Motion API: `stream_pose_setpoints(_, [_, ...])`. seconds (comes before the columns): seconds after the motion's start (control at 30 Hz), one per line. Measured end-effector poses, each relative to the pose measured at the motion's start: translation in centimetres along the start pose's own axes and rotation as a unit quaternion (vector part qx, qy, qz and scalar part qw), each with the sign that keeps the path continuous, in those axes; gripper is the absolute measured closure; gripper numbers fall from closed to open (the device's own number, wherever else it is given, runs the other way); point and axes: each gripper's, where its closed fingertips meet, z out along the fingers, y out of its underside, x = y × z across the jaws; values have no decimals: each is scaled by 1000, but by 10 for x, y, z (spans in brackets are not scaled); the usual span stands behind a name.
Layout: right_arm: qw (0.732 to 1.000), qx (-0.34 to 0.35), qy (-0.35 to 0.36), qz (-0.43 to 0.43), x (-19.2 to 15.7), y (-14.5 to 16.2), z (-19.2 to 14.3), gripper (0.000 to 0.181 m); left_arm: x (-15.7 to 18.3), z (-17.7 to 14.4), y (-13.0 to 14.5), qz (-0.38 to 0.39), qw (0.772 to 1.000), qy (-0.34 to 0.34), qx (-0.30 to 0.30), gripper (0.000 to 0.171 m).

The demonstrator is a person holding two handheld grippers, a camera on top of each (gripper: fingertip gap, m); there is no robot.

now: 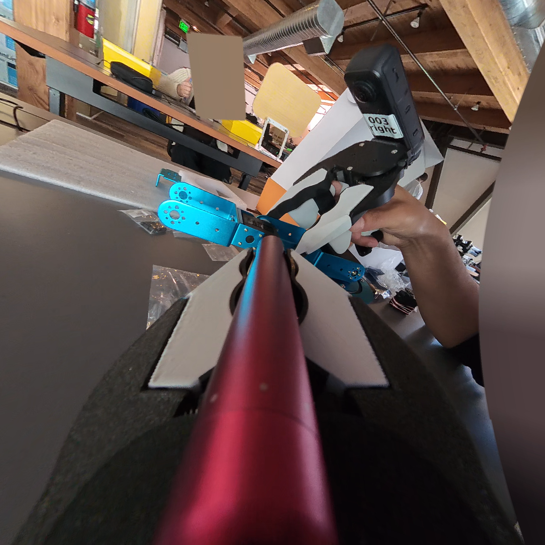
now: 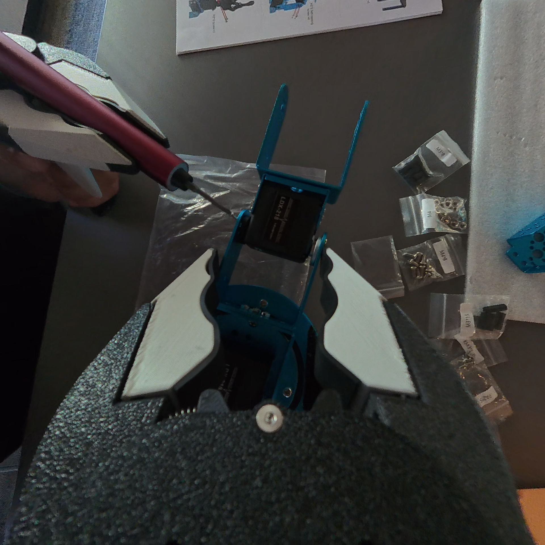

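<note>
My left gripper (image 1: 269, 254) is shut on a red screwdriver (image 1: 259, 383) that runs forward between its fingers. In the right wrist view the left gripper (image 2: 147, 156) comes in from the upper left, and the screwdriver's (image 2: 97, 118) thin bit touches the left side of a blue metal bracket assembly (image 2: 295, 177) beside its black servo (image 2: 283, 224). My right gripper (image 2: 269, 262) is closed on the assembly's lower U-bracket, one finger against each side, above a round blue base (image 2: 256, 298). In the left wrist view a hand holds the right gripper (image 1: 287, 231) on the assembly (image 1: 200, 221).
Several small bags of screws and parts (image 2: 433, 212) lie to the right on the dark table (image 2: 383, 88). A clear plastic bag (image 2: 191, 224) lies under the assembly. An instruction sheet (image 2: 295, 32) lies at the far edge. A foam sheet (image 2: 507, 118) carries a blue perforated part (image 2: 528, 250).
</note>
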Motion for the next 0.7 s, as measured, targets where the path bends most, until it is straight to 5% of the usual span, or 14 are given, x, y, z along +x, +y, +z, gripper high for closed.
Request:
stream_pose_setpoints(0.03, [1000,0,0,1,0,0,0,113,0,-1,0,-2,1000,0,2,150])
stream_pose_setpoints(0.33, [1000,18,-18,-16,0,-2,-7,109,-2,-16,-8,-10,1000,12,11,150])
stream_pose_setpoints(0.47, [997,73,-36,-11,29,-12,-24,108,-11,-18,-15,-3,1000,27,1,150])
stream_pose_setpoints(0.7, [938,82,-303,146,12,6,-20,110,-19,-12,-11,-7,995,75,-58,149])
